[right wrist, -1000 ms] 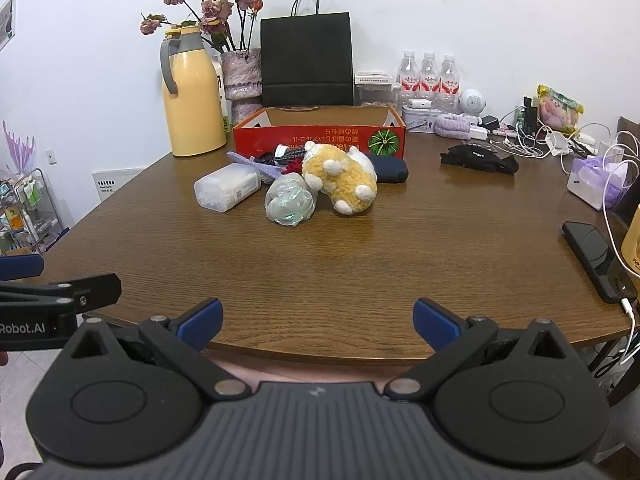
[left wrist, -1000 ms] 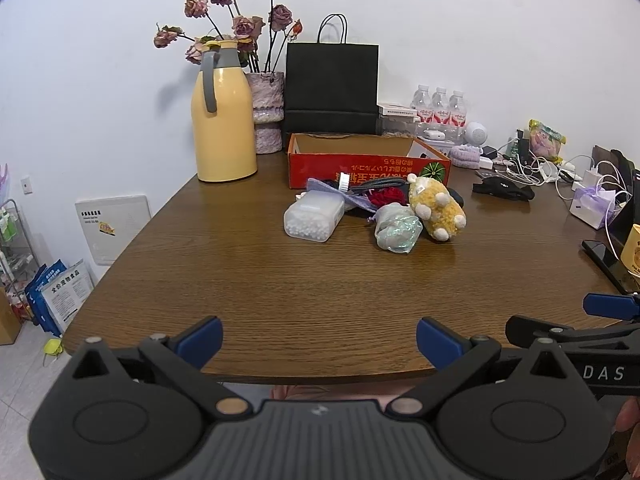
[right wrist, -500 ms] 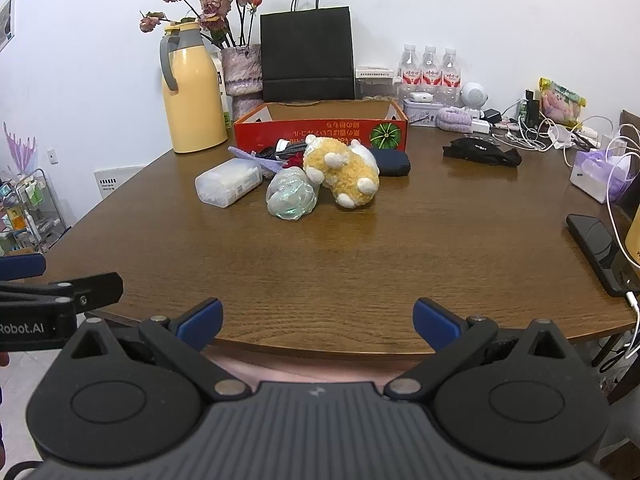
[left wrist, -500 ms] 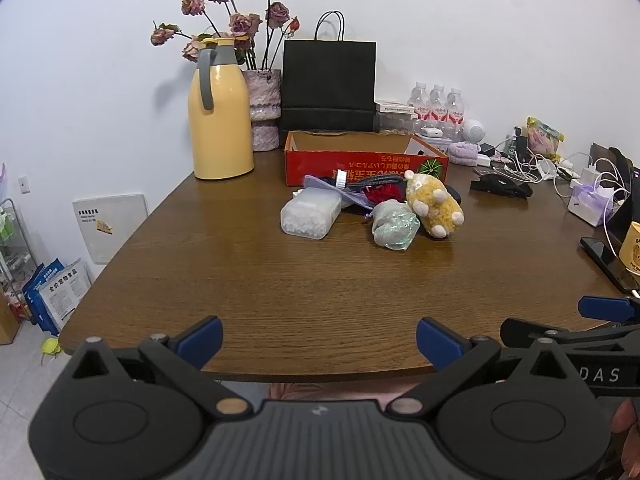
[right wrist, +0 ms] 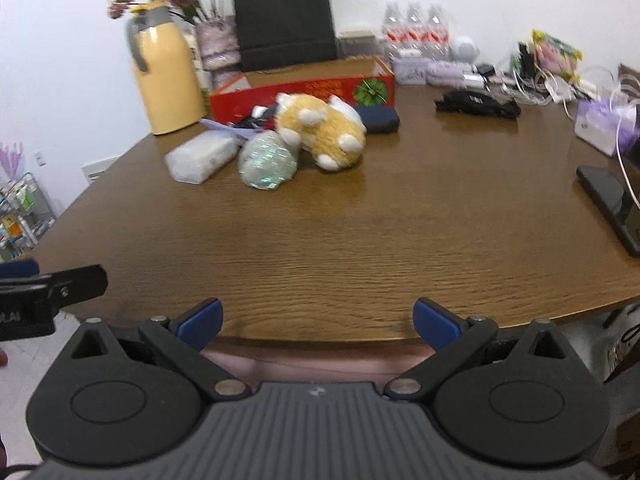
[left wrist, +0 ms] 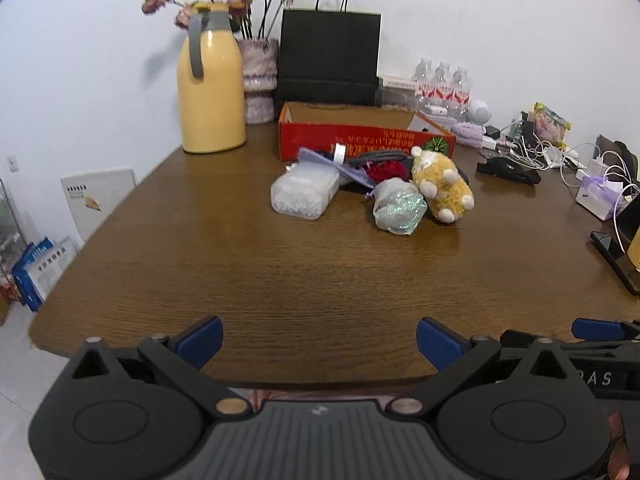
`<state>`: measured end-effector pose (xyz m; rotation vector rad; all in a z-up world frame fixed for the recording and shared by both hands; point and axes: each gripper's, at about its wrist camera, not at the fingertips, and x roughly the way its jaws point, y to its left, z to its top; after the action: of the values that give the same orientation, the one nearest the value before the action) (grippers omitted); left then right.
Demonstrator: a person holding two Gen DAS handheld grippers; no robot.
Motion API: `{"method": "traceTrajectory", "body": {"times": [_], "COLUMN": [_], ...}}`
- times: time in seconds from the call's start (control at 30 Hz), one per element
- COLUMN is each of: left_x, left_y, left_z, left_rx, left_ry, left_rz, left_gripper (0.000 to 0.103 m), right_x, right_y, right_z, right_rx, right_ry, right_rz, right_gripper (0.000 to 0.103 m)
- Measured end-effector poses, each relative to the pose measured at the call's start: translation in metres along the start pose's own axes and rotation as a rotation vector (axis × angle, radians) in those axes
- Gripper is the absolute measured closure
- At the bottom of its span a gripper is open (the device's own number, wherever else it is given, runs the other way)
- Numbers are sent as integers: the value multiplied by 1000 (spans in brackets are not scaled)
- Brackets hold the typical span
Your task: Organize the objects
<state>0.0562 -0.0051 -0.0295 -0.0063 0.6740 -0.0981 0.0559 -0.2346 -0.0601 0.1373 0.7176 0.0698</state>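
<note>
A pile of objects lies mid-table in front of a red cardboard box (left wrist: 360, 142) (right wrist: 304, 90): a clear packet of white pieces (left wrist: 304, 194) (right wrist: 202, 156), a shiny greenish pouch (left wrist: 398, 208) (right wrist: 267, 160), a yellow plush toy (left wrist: 442, 186) (right wrist: 320, 130), a red item (left wrist: 390, 170) and a dark blue pouch (right wrist: 378, 118). My left gripper (left wrist: 319, 342) stands open over the table's near edge, nothing between its fingers. My right gripper (right wrist: 317, 322) is open too, likewise at the near edge, far from the pile.
A yellow thermos jug (left wrist: 210, 84), a vase of dried flowers (left wrist: 260, 80) and a black paper bag (left wrist: 328, 60) stand at the back. Water bottles (left wrist: 442, 88), cables and chargers (left wrist: 532, 152), a black case (right wrist: 476, 104), a purple box (right wrist: 604, 128) and a phone (right wrist: 612, 204) crowd the right side.
Both grippers have moved forward toward the table, and the right view has tilted and swung a little left. The pile looks nearer. Both grippers stay open.
</note>
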Motion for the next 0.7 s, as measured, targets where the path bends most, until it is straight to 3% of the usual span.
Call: {"method": "traceTrajectory", "body": {"times": [0.17, 0.27, 0.33, 0.4, 0.47, 0.5, 0.6, 0.63, 0.7], "left_x": [27, 44, 58, 78, 98, 108, 137, 146, 169], "left_y": [7, 18, 26, 31, 28, 25, 16, 14, 16], "left_z": [25, 57, 79, 98, 110, 115, 125, 127, 133], "left_rx": [-40, -135, -176, -162, -71, 9, 164, 188, 177], "left_ry": [-37, -98, -109, -111, -115, -130, -167, -165, -109], "left_rz": [-4, -2, -32, -57, -51, -32, 20, 8, -60], "left_gripper": [0, 0, 0, 0, 0, 0, 0, 0, 0], "right_x": [24, 36, 41, 53, 74, 83, 91, 96, 116], "right_y": [-12, -14, -17, -24, -28, -29, -33, -35, -43], "right_z": [27, 72, 99, 111, 122, 128, 143, 150, 169], "right_rx": [30, 11, 8, 1, -36, -50, -81, -86, -46], "right_ry": [-18, -23, -81, -218, -159, -137, -238, -254, -200], "right_rz": [29, 94, 163, 256, 282, 267, 138, 102, 71], "right_gripper": [0, 0, 0, 0, 0, 0, 0, 0, 0]}}
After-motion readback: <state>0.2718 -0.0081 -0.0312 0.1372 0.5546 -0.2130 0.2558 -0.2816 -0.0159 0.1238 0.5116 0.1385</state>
